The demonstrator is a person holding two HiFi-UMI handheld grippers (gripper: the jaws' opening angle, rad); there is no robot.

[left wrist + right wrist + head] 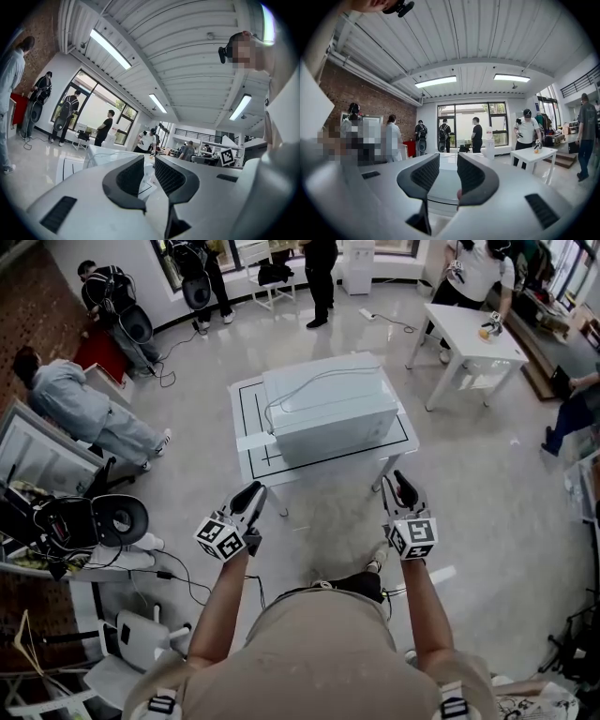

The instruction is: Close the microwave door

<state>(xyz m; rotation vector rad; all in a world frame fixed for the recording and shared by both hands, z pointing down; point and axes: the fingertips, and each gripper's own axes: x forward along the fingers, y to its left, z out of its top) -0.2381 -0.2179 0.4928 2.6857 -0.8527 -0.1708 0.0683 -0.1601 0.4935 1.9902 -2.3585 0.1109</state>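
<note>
Head view, one boxy pale grey microwave (328,409), cable looped on top, on one white table (248,413), ahead of my left gripper (251,493) and right gripper (403,484), left gripper view, jaws a slit apart, empty, right gripper view, jaws nearly together, empty, microwave just beyond.

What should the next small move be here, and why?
Probably carry the left gripper forward to the door, which seems to stick out open at the microwave's front-left corner, and set it against the outer face. Left gripper and right gripper both hang short of the table, touching nothing, jaws narrow and empty; the left is nearer that door.
</note>
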